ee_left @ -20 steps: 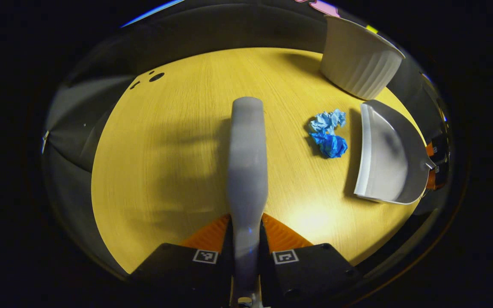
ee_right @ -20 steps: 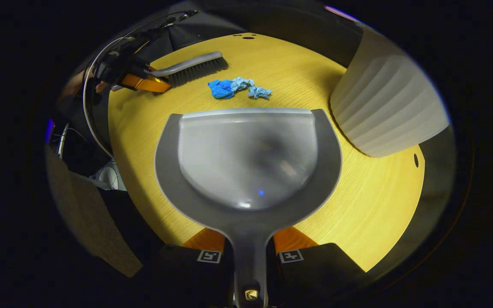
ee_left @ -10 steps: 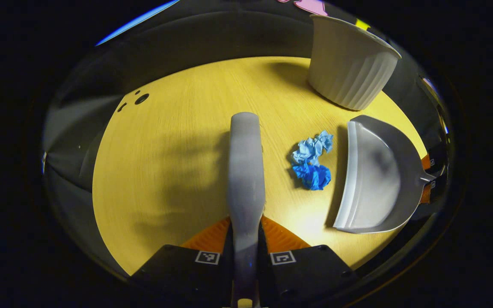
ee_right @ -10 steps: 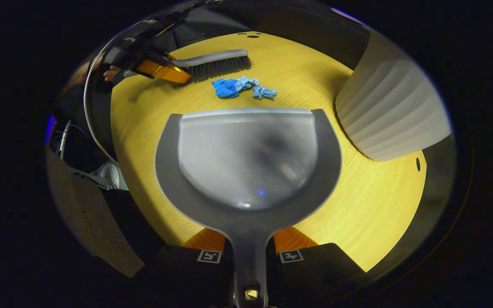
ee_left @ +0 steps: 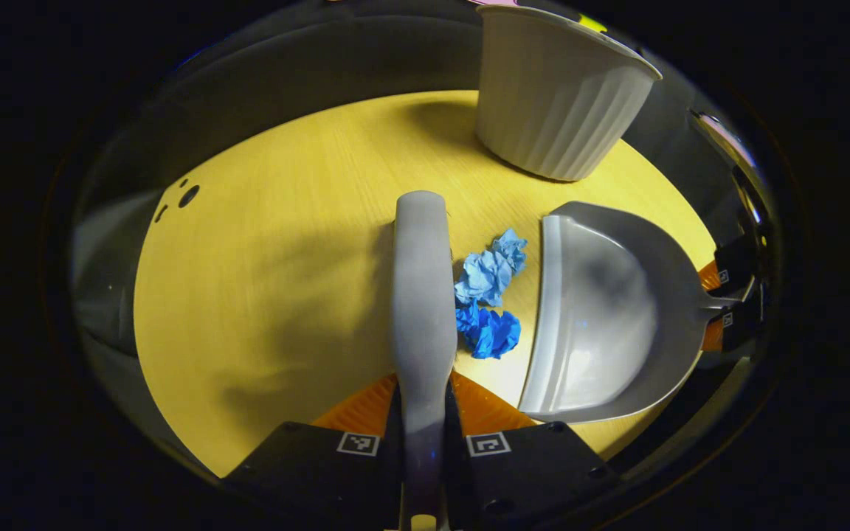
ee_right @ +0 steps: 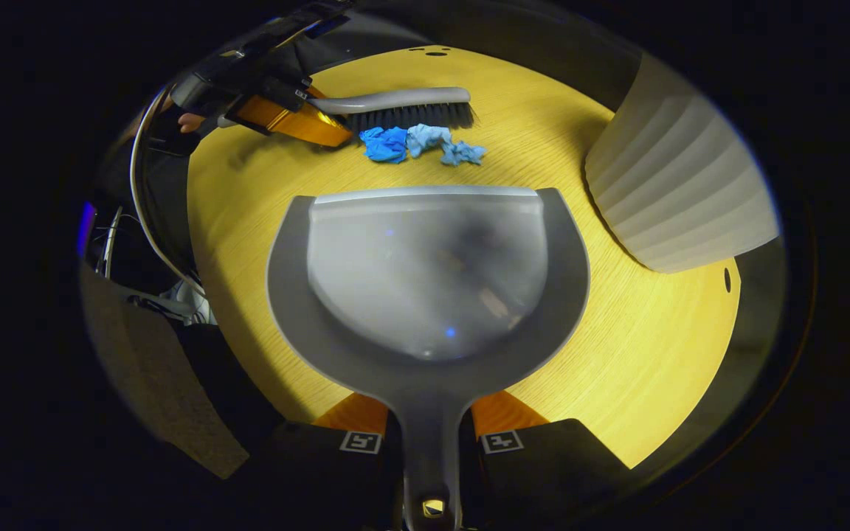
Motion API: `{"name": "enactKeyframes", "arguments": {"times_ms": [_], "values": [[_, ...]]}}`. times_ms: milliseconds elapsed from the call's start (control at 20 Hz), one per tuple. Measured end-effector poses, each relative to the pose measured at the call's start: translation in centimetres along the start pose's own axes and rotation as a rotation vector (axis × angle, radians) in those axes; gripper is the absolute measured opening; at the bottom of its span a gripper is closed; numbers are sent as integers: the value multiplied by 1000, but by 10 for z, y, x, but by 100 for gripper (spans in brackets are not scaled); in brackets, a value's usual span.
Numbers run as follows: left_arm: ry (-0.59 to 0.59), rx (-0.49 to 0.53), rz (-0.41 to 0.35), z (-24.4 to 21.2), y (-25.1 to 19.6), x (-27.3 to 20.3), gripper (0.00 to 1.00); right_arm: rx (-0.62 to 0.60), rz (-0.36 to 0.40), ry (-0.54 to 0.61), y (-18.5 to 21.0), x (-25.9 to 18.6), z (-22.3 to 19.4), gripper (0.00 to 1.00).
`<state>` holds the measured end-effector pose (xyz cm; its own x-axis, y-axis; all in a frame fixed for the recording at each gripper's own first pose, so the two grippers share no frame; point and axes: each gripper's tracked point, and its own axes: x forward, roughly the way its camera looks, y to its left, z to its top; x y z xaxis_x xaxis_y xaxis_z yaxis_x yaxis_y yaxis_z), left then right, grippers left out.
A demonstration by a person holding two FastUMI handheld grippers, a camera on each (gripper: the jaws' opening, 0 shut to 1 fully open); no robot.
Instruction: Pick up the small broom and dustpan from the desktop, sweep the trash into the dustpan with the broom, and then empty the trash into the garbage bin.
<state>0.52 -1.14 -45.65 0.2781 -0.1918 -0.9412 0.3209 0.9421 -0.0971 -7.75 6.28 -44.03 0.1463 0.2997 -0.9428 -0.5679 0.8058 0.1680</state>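
Left tongs (ee_left: 423, 413) pinching broom (ee_left: 422, 295) handle, bristles touching blue paper wads (ee_left: 488, 295) at centre. Right tongs (ee_right: 431, 428) clamped on dustpan (ee_right: 425, 273) handle, pan mouth just beside wads; bin (ee_left: 554, 96) upper right on bench (ee_left: 263, 280).

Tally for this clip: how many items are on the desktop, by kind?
Broom: 1
Dustpan: 1
Garbage bin: 1
Crumpled blue paper pieces: 2, one light, one dark
Total: 5

Black gripper (ee_left: 422, 402), orange fingers (ee_left: 357, 407), square markers (ee_left: 358, 443)
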Motion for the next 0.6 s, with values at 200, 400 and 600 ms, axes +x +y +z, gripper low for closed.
{"name": "enactKeyframes", "arguments": {"times_ms": [200,400,600], "values": [[0,-4,-80,1,-5,-1,29,4,3,0,-3,-1,13,34],[-3,3,-183,2,-12,-7,29,0,7,-1,3,9,35,34],[-11,55,-244,4,-25,-12,28,-6,5,-12,11,24,58,34]]}}
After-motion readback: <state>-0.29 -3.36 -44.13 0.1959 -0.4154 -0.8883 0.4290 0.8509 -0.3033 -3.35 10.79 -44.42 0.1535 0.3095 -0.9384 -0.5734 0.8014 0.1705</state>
